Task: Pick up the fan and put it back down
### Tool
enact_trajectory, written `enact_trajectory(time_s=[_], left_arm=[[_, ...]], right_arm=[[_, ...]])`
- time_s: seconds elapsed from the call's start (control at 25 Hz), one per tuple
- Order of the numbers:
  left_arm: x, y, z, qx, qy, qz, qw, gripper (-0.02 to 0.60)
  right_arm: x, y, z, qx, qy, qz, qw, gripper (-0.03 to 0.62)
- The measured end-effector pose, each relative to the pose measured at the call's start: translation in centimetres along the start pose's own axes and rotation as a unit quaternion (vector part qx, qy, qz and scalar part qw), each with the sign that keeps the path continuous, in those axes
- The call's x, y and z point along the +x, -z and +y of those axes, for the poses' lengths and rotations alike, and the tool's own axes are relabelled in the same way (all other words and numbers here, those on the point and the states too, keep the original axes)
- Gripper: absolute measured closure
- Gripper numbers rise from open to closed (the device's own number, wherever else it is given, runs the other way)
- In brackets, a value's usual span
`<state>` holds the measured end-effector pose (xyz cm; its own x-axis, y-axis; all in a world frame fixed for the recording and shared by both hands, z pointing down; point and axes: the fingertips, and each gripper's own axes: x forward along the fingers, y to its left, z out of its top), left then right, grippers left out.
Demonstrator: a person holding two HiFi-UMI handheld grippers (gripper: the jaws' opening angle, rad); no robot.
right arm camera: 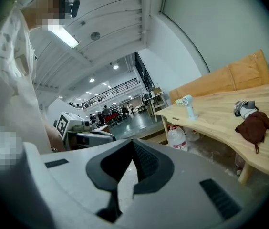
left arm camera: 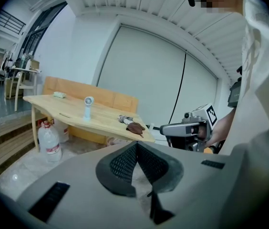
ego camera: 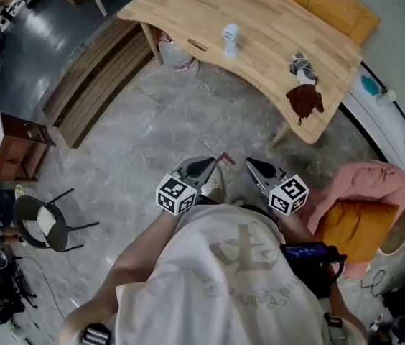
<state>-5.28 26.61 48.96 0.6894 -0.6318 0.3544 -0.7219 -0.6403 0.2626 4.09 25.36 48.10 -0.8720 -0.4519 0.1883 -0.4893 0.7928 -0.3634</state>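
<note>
A small white and pale-blue handheld fan (ego camera: 230,39) stands upright on the light wooden table (ego camera: 188,9), far ahead of both grippers. It also shows in the left gripper view as the fan (left arm camera: 88,106) and in the right gripper view as the fan (right arm camera: 188,105). My left gripper (ego camera: 212,162) and right gripper (ego camera: 250,164) are held side by side close to my body, over the stone floor, short of the table. The left gripper's jaws (left arm camera: 136,145) are shut with nothing between them. The right gripper's jaws (right arm camera: 133,141) are shut and empty too.
A brown cloth (ego camera: 304,100) and a grey-white bundle (ego camera: 302,67) lie near the table's right end. A water bottle (ego camera: 179,56) stands under the table. A wooden bench back (ego camera: 332,2) runs behind it. A black chair (ego camera: 41,225) is at left, a pink cloth on an orange seat (ego camera: 364,192) at right.
</note>
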Motion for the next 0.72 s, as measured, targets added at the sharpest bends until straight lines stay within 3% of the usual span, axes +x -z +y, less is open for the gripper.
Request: enact_trajectory(time_s=[0.28,0.72], left_arm=[[1.3,-1.8,3.7,0.002,0.002,0.0,1.0,0.571],[4.9,-3.9,8.4,0.0,0.041,0.006,0.9991,0.571]], right_arm=[[2.3,-1.5,-2.6,0.004,0.014,-0.002,1.0,0.579],[5.5,-3.0,-6.5,0.016,0.056,-0.003,0.998,0.579]])
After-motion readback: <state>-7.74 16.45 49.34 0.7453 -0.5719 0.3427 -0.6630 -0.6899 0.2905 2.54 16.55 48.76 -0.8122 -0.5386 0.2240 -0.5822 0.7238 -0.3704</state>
